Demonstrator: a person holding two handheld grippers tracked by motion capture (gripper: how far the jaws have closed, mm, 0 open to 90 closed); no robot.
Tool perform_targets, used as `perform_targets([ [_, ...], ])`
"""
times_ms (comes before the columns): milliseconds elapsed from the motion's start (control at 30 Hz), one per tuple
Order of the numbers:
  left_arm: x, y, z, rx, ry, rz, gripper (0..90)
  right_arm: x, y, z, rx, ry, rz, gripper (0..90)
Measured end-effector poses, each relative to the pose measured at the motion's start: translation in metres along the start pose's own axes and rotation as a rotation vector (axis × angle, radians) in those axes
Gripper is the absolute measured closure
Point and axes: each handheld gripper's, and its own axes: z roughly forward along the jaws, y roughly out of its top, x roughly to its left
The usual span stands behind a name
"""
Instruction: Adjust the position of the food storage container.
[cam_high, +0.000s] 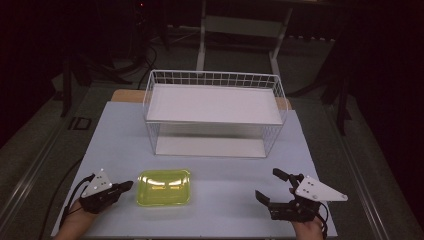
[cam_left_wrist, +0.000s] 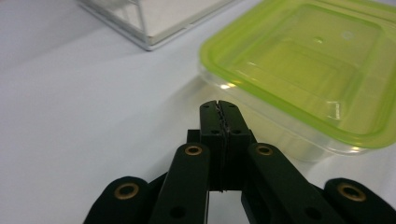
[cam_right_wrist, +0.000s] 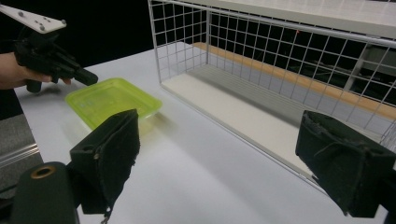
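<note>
Left gripper (cam_high: 131, 185), jaws pressed together on nothing, tip just beside the left edge of the green-lidded container (cam_high: 163, 187), which sits near-left on the table (cam_high: 115, 135). Likely a push or a grab next: to grab, open first and come in level at the rim. Right gripper (cam_high: 268, 186) is spread wide and empty, near-right. Wire rack (cam_high: 215, 79) stands far-centre. Clear tabletop lies between container and rack; near table edge is close.
</note>
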Motion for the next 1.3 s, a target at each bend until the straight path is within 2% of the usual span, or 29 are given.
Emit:
perform_targets([
  [133, -0.004, 0.005, 0.004, -0.019, -0.026, -0.006, 90.0, 0.000, 0.000, 0.000, 0.003, 0.002, 0.000, 13.6],
  [300, -0.008, 0.010, 0.009, -0.020, -0.049, -0.012, 90.0, -0.001, 0.000, 0.000, 0.001, 0.004, 0.003, 13.6],
  [367, -0.011, 0.013, 0.012, -0.020, -0.056, 0.002, 90.0, -0.001, 0.000, 0.000, 0.002, 0.005, 0.001, 13.6],
  [433, -0.013, 0.015, 0.016, -0.024, -0.079, -0.002, 90.0, 0.000, 0.000, 0.000, 0.000, 0.006, 0.001, 13.6],
  [500, -0.015, 0.018, 0.021, -0.022, -0.086, 0.012, 90.0, 0.000, 0.000, 0.000, 0.003, 0.004, -0.002, 13.6],
  [700, -0.020, 0.029, 0.035, -0.024, -0.113, 0.018, 90.0, -0.001, -0.001, 0.000, 0.002, 0.005, 0.000, 13.6],
  [1000, -0.036, 0.043, 0.056, -0.028, -0.185, 0.038, 90.0, -0.002, -0.001, 0.000, 0.004, 0.003, -0.004, 13.6],
  [1133, -0.044, 0.048, 0.063, -0.033, -0.205, 0.039, 90.0, -0.002, -0.001, 0.001, 0.008, 0.004, -0.006, 13.6],
  [1300, -0.052, 0.053, 0.066, -0.030, -0.204, 0.055, 90.0, -0.002, -0.002, 0.001, 0.010, 0.009, -0.004, 13.7],
])
